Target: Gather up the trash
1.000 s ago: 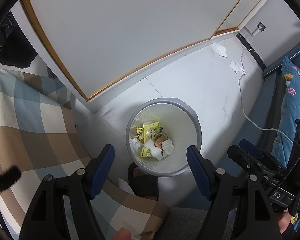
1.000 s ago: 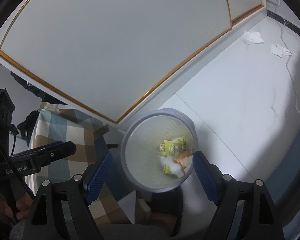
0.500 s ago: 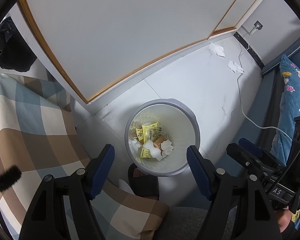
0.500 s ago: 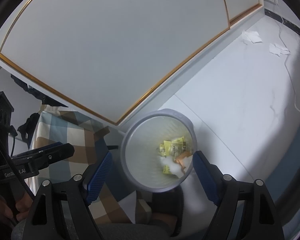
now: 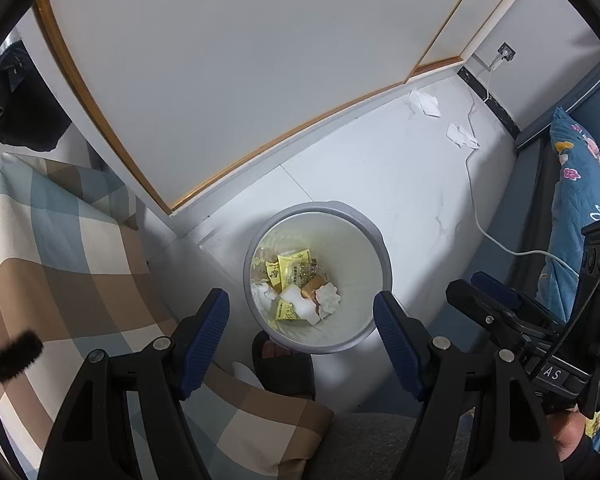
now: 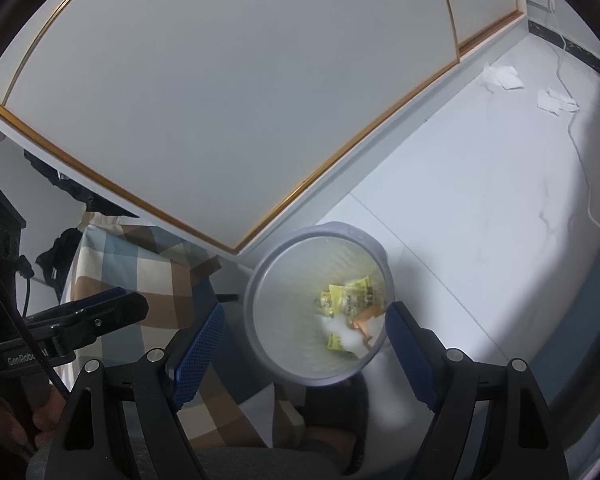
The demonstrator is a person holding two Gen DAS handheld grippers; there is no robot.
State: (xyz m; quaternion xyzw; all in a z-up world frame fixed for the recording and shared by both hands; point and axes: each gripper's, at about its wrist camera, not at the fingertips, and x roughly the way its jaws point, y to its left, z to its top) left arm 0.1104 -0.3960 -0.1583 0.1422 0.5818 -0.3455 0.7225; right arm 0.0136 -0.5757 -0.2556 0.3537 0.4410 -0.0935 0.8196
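Note:
A round grey-rimmed bin [image 5: 380, 240] [image 6: 260, 344] stands on the white floor and holds yellow wrappers [image 5: 296, 270] [image 6: 350, 296], white tissue and an orange scrap. My left gripper [image 5: 300, 320] hangs open high above the bin with nothing between its blue pads. My right gripper [image 6: 306, 338] is open too, above the same bin, and empty. Two crumpled white tissues [image 5: 424, 102] [image 5: 460, 134] lie on the floor far off near the wall; the right wrist view shows those tissues [image 6: 502, 76] [image 6: 558, 102] at its top right.
A plaid cloth [image 5: 60, 260] covers furniture on the left. A black slipper with a foot in it [image 5: 284, 360] sits just below the bin. A white cable [image 5: 484, 208] runs across the floor to a wall socket. Blue floral bedding [image 5: 576, 200] lies on the right.

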